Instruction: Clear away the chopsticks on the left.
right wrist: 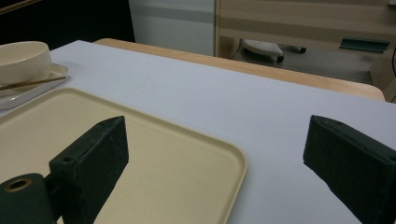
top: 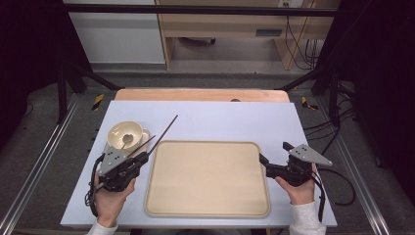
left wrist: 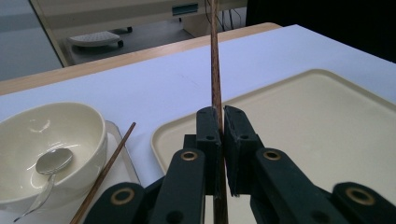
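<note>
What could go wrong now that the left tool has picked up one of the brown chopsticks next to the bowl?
1. The left tool pinches the long brown wooden chopstick near its lower end, so it may pivot or slip out.
2. The long free end could swing into the cream ceramic bowl or knock the metal spoon inside.
3. The second brown chopstick leans on the small white plate and may roll off if bumped.

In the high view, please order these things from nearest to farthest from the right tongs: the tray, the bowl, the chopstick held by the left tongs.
1. The tray: directly beside the right tongs, its right edge close to them.
2. The chopstick: past the tray's far left corner, clamped in the left tongs.
3. The bowl: farthest, at the table's left side.
</note>
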A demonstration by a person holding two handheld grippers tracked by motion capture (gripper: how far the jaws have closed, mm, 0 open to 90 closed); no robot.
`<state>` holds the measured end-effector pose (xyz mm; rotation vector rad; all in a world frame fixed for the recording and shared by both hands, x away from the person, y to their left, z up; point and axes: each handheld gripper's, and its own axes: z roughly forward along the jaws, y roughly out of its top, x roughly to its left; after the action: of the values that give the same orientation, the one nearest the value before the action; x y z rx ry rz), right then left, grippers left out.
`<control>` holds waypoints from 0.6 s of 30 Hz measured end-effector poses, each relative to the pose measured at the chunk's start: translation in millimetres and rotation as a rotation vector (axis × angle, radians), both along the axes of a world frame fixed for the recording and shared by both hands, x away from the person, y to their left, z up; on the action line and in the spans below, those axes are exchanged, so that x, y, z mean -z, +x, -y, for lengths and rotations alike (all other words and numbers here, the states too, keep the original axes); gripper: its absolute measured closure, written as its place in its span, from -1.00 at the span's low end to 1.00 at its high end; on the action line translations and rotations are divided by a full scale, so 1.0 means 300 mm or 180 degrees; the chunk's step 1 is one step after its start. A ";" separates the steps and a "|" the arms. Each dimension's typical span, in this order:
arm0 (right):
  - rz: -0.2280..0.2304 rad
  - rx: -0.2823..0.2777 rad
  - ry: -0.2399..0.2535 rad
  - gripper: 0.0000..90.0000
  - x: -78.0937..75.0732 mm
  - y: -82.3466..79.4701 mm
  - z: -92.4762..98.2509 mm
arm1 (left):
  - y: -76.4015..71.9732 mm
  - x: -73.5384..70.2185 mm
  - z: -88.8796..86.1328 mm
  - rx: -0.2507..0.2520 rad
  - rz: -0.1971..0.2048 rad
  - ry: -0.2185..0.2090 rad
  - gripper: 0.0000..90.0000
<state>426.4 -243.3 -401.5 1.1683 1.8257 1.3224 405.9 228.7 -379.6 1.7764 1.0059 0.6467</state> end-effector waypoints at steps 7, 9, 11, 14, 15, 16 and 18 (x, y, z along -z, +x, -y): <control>0.0011 -0.0029 -0.0004 -0.84 -0.005 -0.001 -0.010 | 0.022 -0.015 0.045 -0.0183 -0.0005 -0.0032 0.89; 0.0001 -0.0032 0.0012 -0.84 -0.003 -0.001 -0.013 | 0.024 -0.017 0.061 -0.0254 0.0001 -0.0060 0.89; -0.0001 -0.0029 -0.0004 -0.84 -0.002 0.000 -0.011 | 0.024 -0.016 0.065 -0.0260 -0.0003 -0.0100 0.89; 0.0001 -0.0032 -0.0003 -0.84 -0.003 0.000 -0.009 | 0.007 0.002 0.088 -0.0367 0.0055 -0.0119 0.89; 0.0001 -0.0034 0.0002 -0.84 -0.003 0.001 -0.009 | 0.007 0.002 0.088 -0.0367 0.0055 -0.0119 0.89; 0.0001 -0.0034 0.0002 -0.84 -0.003 0.001 -0.009 | 0.004 0.009 0.092 -0.0399 0.0056 -0.0118 0.89; -0.0006 -0.0033 0.0005 -0.84 -0.001 0.002 -0.008 | -0.003 0.025 0.101 -0.0477 0.0047 -0.0138 0.89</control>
<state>427.0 -240.7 -401.2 1.1630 1.8346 1.3292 404.9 198.4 -387.0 1.6673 1.1422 0.7243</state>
